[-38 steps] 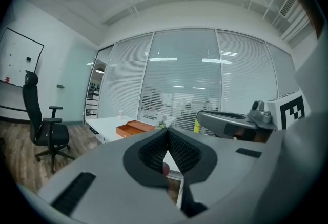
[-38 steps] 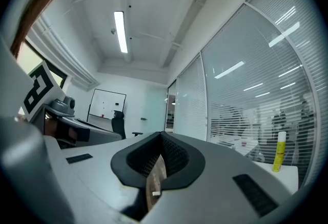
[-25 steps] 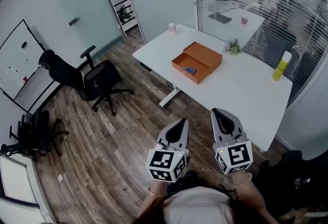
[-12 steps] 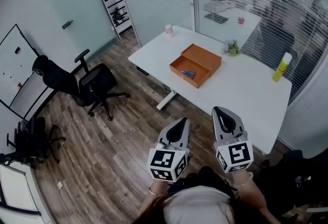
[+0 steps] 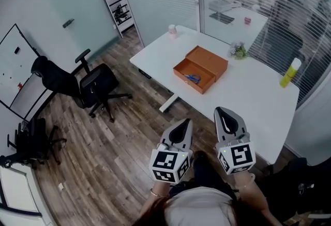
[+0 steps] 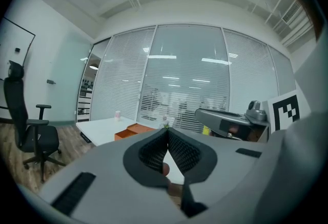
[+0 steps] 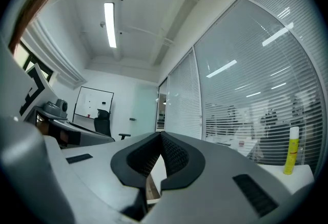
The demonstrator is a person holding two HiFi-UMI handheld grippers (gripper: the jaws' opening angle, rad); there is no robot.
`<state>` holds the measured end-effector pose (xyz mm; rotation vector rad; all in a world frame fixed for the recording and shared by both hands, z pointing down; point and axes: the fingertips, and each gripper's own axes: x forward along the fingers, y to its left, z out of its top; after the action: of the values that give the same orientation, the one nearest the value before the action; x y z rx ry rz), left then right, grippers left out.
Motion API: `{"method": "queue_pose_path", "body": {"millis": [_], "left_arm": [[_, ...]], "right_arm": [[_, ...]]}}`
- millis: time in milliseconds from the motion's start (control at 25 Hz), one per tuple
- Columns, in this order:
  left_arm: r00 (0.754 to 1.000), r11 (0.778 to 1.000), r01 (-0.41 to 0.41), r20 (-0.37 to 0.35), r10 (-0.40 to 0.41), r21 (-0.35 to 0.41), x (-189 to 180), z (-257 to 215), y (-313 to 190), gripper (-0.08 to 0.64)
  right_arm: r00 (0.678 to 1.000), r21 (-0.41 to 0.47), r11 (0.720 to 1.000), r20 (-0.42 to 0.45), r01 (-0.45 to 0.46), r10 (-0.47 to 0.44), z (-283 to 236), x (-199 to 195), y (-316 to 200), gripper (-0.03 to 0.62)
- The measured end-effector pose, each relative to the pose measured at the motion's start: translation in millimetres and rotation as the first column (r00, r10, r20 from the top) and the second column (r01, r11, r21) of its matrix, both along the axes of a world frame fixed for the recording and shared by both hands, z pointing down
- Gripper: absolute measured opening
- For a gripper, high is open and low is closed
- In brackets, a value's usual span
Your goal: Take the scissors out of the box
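Note:
An open orange box (image 5: pixel 200 69) lies on the white table (image 5: pixel 243 90), with blue-handled scissors (image 5: pixel 192 78) in its near compartment. In the left gripper view the box (image 6: pixel 134 130) shows small and far off. My left gripper (image 5: pixel 183 127) and right gripper (image 5: pixel 226 116) are held side by side over the wooden floor, well short of the table, both pointing toward it. Each has its jaws shut with nothing between them. The same closed tips show in the left gripper (image 6: pixel 166 130) view and the right gripper (image 7: pixel 160 136) view.
On the table stand a yellow bottle (image 5: pixel 289 72), a small plant (image 5: pixel 239 50) and a pink cup (image 5: pixel 172 30). A black office chair (image 5: pixel 95 85) stands on the floor to the left, with more chairs (image 5: pixel 28 137) further left. Glass walls with blinds close the room behind the table.
The table and box have shifted slightly in the head view as the person moves toward them. Both grippers keep their pose side by side, jaws still shut.

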<state>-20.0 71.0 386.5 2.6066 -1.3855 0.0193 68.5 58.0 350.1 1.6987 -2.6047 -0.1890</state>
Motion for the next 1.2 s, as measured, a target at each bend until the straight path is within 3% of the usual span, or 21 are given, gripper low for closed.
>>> {"method": "queue_pose_path", "body": {"millis": [800,1200], "left_arm": [[1.0,1.0,0.01,0.005,-0.01,-0.009,11,0,-134,0.019],[0.998,0.998,0.065,0.0,-0.065,-0.015,15,1,-191,0.019]], "right_arm": [[0.999,-0.019,0.999,-0.015,0.036,-0.036,3,3,-131,0.028],[0.996,-0.033,0.996,-0.03,0.079,-0.08,4,11,-190,0.028]]}}
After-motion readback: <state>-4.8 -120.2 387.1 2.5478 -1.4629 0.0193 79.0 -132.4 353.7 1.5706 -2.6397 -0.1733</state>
